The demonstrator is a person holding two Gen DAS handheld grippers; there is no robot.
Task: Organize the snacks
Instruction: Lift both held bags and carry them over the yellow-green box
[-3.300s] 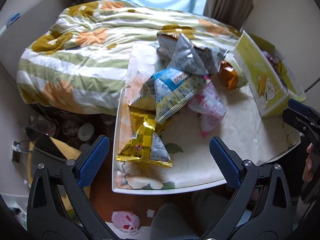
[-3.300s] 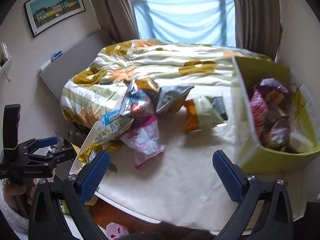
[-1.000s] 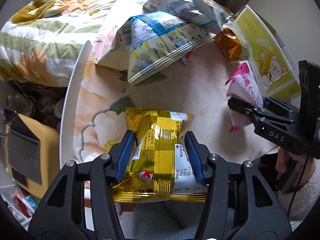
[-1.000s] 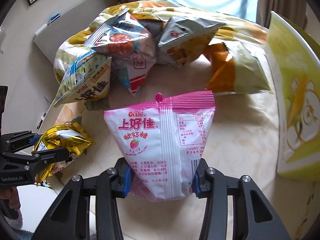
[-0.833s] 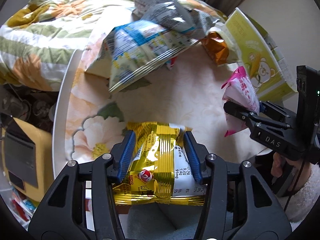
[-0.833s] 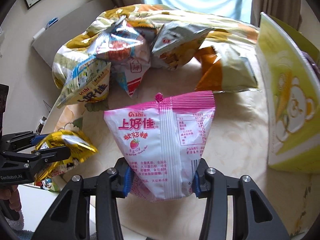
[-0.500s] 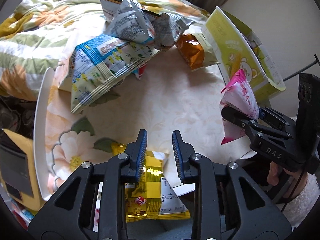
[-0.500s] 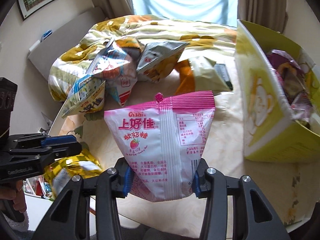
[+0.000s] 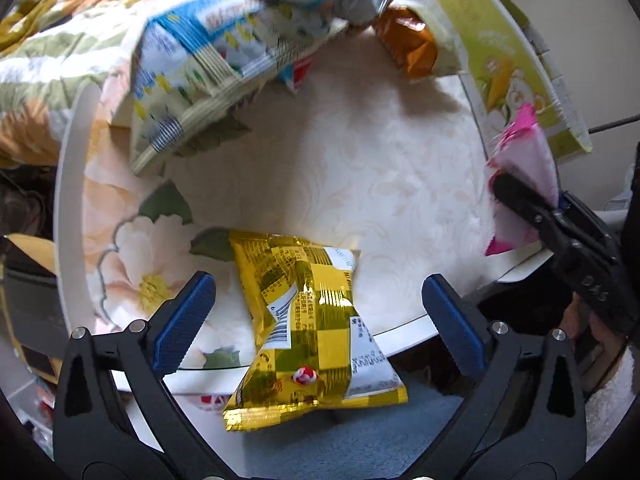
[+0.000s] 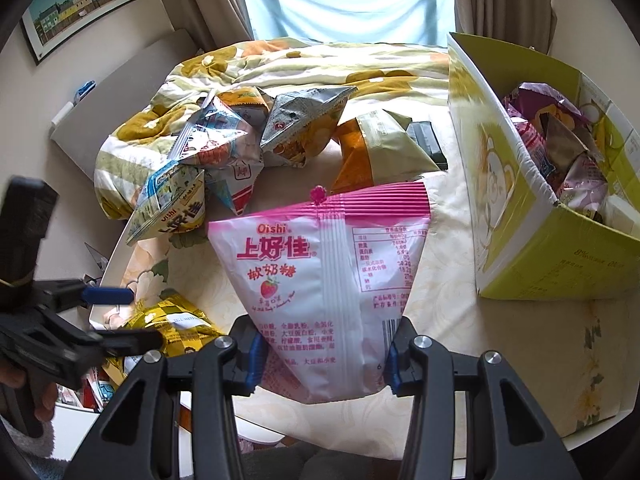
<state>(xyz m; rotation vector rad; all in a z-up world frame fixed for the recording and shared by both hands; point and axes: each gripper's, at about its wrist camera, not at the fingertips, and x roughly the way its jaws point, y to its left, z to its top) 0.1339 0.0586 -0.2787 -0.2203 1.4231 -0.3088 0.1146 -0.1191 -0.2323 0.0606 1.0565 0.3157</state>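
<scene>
A yellow foil snack bag [image 9: 308, 320] lies across the near edge of the round white table [image 9: 380, 168], its lower end hanging past the rim. My left gripper [image 9: 316, 282] hovers over it, jaws opening wide, blue pads well clear of the bag on both sides. My right gripper [image 10: 324, 360] is shut on the bottom of a pink-and-white Oishi candy bag [image 10: 320, 264], held upright above the table. In the left wrist view the pink bag [image 9: 524, 164] shows at the right. The yellow bag [image 10: 176, 320] and left gripper [image 10: 120, 316] appear at the lower left of the right wrist view.
A yellow-green cardboard box [image 10: 516, 240] with several snack packs inside stands at the table's right. A heap of bags lies at the far side: blue-white [image 10: 172, 208], grey [image 10: 304, 128], orange [image 10: 372, 152]. A floral quilt [image 10: 320, 64] lies behind.
The left gripper squeezed the yellow bag, which slipped down, then spread wide, leaving it on the table edge. The right gripper lifted the pink bag; the box's inside now shows.
</scene>
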